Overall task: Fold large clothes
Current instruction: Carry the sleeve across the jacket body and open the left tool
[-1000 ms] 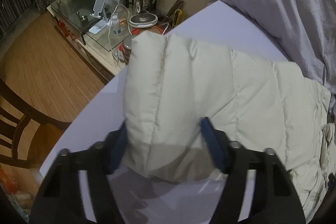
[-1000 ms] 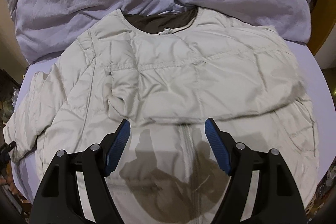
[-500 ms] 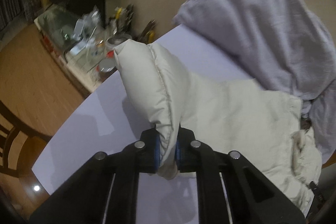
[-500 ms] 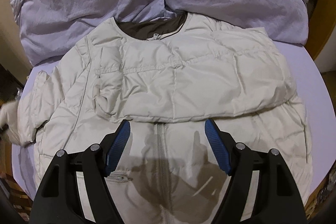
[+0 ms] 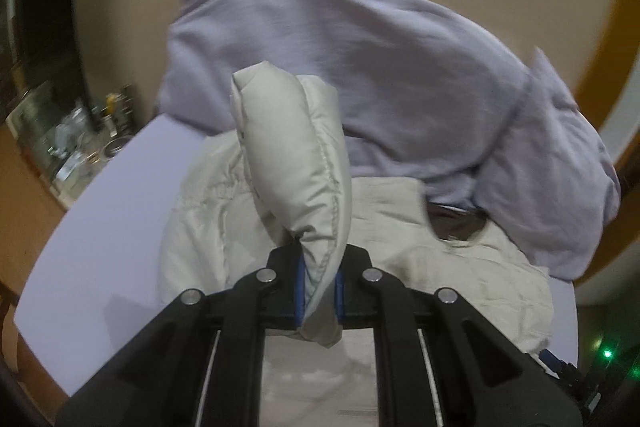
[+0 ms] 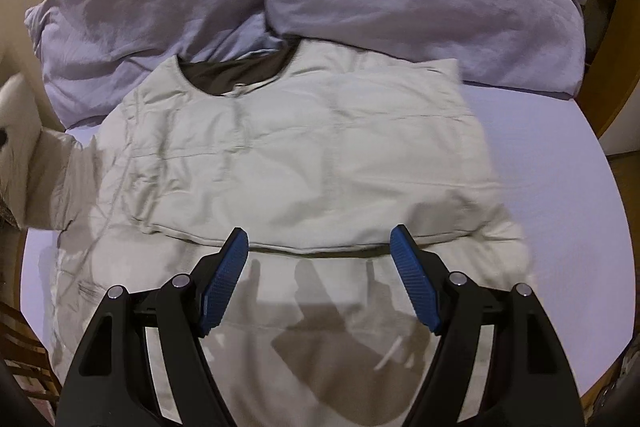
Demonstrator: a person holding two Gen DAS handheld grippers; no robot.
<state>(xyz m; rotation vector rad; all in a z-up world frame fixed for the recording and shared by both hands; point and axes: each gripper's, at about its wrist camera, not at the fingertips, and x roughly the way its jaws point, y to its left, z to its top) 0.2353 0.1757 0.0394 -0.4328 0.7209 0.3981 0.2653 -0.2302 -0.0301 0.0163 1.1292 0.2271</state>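
Pinching the jacket's sleeve, left gripper; right gripper spread above the jacket.

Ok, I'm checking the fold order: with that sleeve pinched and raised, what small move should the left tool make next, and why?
Probably carry the sleeve inward over the jacket and lay it across the chest. The left tool is shut on the cuff end and holds it off the bed, while the other sleeve already lies folded over the front. The right tool hovers open above the jacket.
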